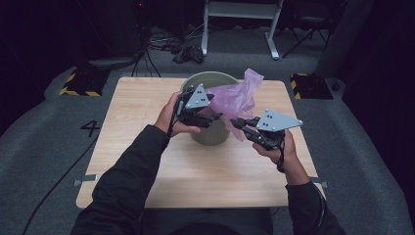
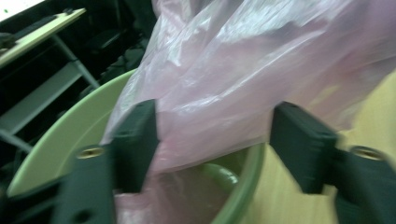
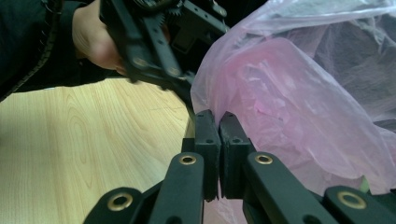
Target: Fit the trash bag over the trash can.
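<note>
Right claw [image 3: 219, 122] clamped on the pink bag [image 3: 289, 93]; left claw [image 2: 219, 140] spread wide around it, over the green bin [image 1: 211, 134].

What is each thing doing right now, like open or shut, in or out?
Left gripper: jaws open, bag between them.
Right gripper: shut on the bag's edge.
Bag: pink, crumpled, partly in the bin, mostly sticking out.
Bin: green, upright on the table.
</note>
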`<state>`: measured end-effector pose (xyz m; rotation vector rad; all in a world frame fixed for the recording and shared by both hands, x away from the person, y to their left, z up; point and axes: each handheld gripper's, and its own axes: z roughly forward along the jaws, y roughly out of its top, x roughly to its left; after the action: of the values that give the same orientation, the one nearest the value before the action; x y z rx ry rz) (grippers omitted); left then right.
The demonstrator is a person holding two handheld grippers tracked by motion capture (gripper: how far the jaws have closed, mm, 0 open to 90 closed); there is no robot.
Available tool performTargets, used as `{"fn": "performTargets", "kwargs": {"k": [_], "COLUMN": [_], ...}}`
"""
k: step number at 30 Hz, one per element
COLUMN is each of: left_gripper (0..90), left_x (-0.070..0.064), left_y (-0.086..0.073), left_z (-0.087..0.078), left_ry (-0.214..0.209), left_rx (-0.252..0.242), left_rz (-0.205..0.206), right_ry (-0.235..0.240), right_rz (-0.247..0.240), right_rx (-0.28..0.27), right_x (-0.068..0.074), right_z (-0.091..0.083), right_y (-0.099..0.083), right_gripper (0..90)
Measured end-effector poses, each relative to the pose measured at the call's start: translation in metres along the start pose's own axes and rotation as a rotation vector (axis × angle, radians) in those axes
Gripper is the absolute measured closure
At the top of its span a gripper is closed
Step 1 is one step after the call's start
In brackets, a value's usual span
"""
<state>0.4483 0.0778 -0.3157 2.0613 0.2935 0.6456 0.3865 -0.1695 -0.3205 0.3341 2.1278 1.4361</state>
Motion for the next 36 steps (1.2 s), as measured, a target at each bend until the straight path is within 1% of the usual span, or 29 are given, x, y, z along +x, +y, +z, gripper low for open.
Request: {"fn": "performTargets", "kwargs": {"k": [1,2,3,4,5,6,7,9,10,11,12,13,14,15,18,19,20,21,22,23,24,25,30,31,32,33,34,35,36], "left_gripper": [57.1,57.1,75.0,81.5,86.4,86.4,89.7,89.7,89.7,89.7,89.6,89.5,89.5,89.5,89.3,89.1,89.0,88.8,88.2,88.1,87.9,87.6,87.1,86.4,86.4,86.2,85.6,85.1,85.1], "left_x": [0.000,0.000,0.001,0.001,0.001,0.001,0.003,0.004,0.006,0.007,0.007,0.009,0.009,0.010,0.013,0.014,0.014,0.014,0.014,0.015,0.016,0.016,0.018,0.018,0.018,0.017,0.017,0.017,0.017], "left_y": [0.000,0.000,0.000,0.000,-0.001,-0.002,-0.003,-0.004,-0.007,-0.008,-0.008,-0.011,-0.011,-0.012,-0.016,-0.017,-0.017,-0.019,-0.019,-0.020,-0.021,-0.021,-0.022,-0.022,-0.022,-0.022,-0.022,-0.022,-0.022], "left_z": [0.000,0.001,0.002,0.002,0.002,0.001,0.000,-0.001,-0.004,-0.006,-0.006,-0.009,-0.009,-0.010,-0.014,-0.015,-0.015,-0.015,-0.015,-0.015,-0.016,-0.016,-0.016,-0.016,-0.016,-0.016,-0.016,-0.016,-0.016], "left_ry": [0.000,0.023,0.021,0.021,0.035,0.041,0.033,0.034,0.030,0.029,0.029,0.021,0.021,0.019,0.011,0.008,0.008,0.009,0.009,0.007,0.007,0.009,0.003,0.002,0.003,0.002,-0.002,-0.002,-0.001], "left_rx": [0.000,0.009,0.006,0.006,0.007,0.010,0.008,0.008,-0.002,-0.007,-0.007,-0.019,-0.019,-0.021,-0.033,-0.032,-0.032,-0.031,-0.031,-0.031,-0.028,-0.028,-0.031,-0.030,-0.031,-0.031,-0.033,-0.033,-0.032], "left_rz": [0.000,0.004,0.009,0.009,0.017,0.016,0.014,0.014,0.007,0.001,0.001,-0.008,-0.008,-0.011,-0.023,-0.024,-0.024,-0.026,-0.026,-0.029,-0.034,-0.035,-0.046,-0.044,-0.044,-0.045,-0.044,-0.044,-0.039], "right_ry": [0.000,0.002,0.001,0.001,0.003,0.003,0.000,-0.001,-0.003,-0.010,-0.010,-0.013,-0.013,-0.034,-0.065,-0.110,-0.110,-0.139,-0.139,-0.154,-0.178,-0.185,-0.174,-0.148,-0.148,-0.146,-0.141,-0.145,-0.145], "right_rz": [0.000,0.003,0.006,0.006,0.004,0.004,0.009,0.012,0.010,0.015,0.015,0.021,0.021,0.011,0.002,0.004,0.004,0.010,0.010,0.010,-0.013,-0.019,-0.021,-0.039,-0.039,-0.057,-0.094,-0.106,-0.106], "right_rx": [0.000,-0.002,-0.004,-0.004,-0.007,-0.007,-0.008,-0.008,-0.011,-0.012,-0.012,-0.016,-0.016,-0.008,-0.004,-0.012,-0.012,-0.024,-0.024,-0.033,-0.037,-0.040,-0.087,-0.098,-0.098,-0.090,-0.072,-0.063,-0.063], "right_x": [0.000,0.000,0.001,0.001,0.001,0.001,0.002,0.002,0.002,0.002,0.002,0.001,0.001,0.000,-0.004,-0.008,-0.008,-0.012,-0.012,-0.014,-0.016,-0.018,-0.022,-0.021,-0.021,-0.019,-0.016,-0.014,-0.014], "right_z": [0.000,-0.001,-0.002,-0.002,-0.003,-0.003,-0.003,-0.004,-0.005,-0.006,-0.006,-0.010,-0.010,-0.015,-0.020,-0.024,-0.024,-0.027,-0.027,-0.028,-0.027,-0.027,-0.026,-0.023,-0.023,-0.021,-0.014,-0.010,-0.010], "right_y": [0.000,0.000,0.000,0.000,0.000,0.000,0.000,0.000,-0.001,-0.001,-0.001,-0.002,-0.002,-0.002,-0.003,-0.002,-0.002,-0.001,-0.001,0.000,0.003,0.005,0.012,0.016,0.016,0.018,0.021,0.023,0.023], "right_gripper": [88.1,87.8,87.3,87.3,86.1,86.1,83.3,82.3,74.1,69.8,69.8,65.2,65.2,57.4,52.2,48.6,48.6,46.8,46.8,45.3,43.0,42.5,39.9,39.8,39.8,39.3,39.8,42.1,42.1]}}
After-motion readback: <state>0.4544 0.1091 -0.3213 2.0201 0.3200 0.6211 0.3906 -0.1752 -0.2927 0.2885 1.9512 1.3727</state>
